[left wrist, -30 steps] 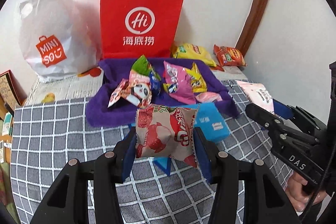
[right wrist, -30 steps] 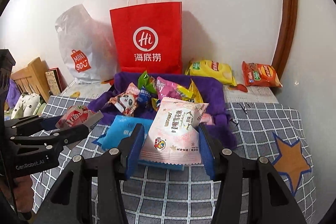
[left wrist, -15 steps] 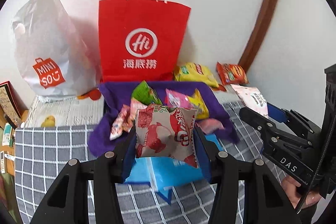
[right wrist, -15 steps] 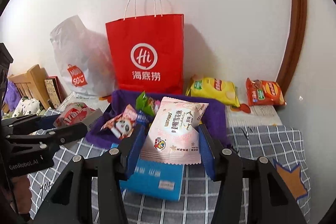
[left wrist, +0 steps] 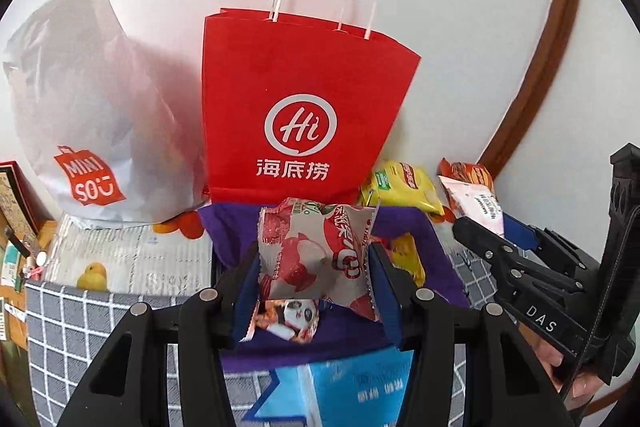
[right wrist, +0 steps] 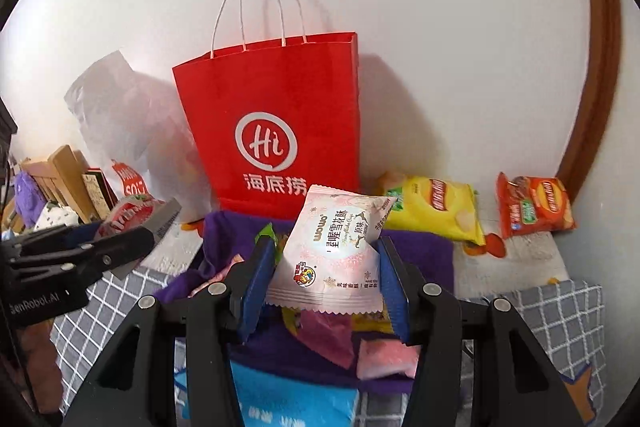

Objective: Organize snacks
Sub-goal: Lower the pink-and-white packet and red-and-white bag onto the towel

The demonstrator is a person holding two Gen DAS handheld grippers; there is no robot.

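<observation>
My left gripper (left wrist: 314, 273) is shut on a red-and-beige strawberry snack packet (left wrist: 316, 255), held in the air in front of the red paper bag (left wrist: 300, 107). My right gripper (right wrist: 326, 281) is shut on a pink-and-white snowflake pastry packet (right wrist: 336, 255), also raised before the red bag (right wrist: 276, 115). Each gripper shows in the other's view: the right one (left wrist: 476, 223) at the right, the left one (right wrist: 148, 227) at the left. Several small snack packets (right wrist: 328, 335) lie on a purple cloth (left wrist: 288, 347) below.
A white MINISO plastic bag (left wrist: 88, 123) stands left of the red bag. A yellow chip bag (right wrist: 436, 207) and an orange chip bag (right wrist: 532, 203) lie by the wall at the right. A blue packet (left wrist: 356, 391) lies on the grey checked tablecloth (left wrist: 80, 327).
Both grippers have risen and moved forward toward the red bag, each carrying its packet. The bag now looks larger and closer; the purple cloth has dropped lower in both views.
</observation>
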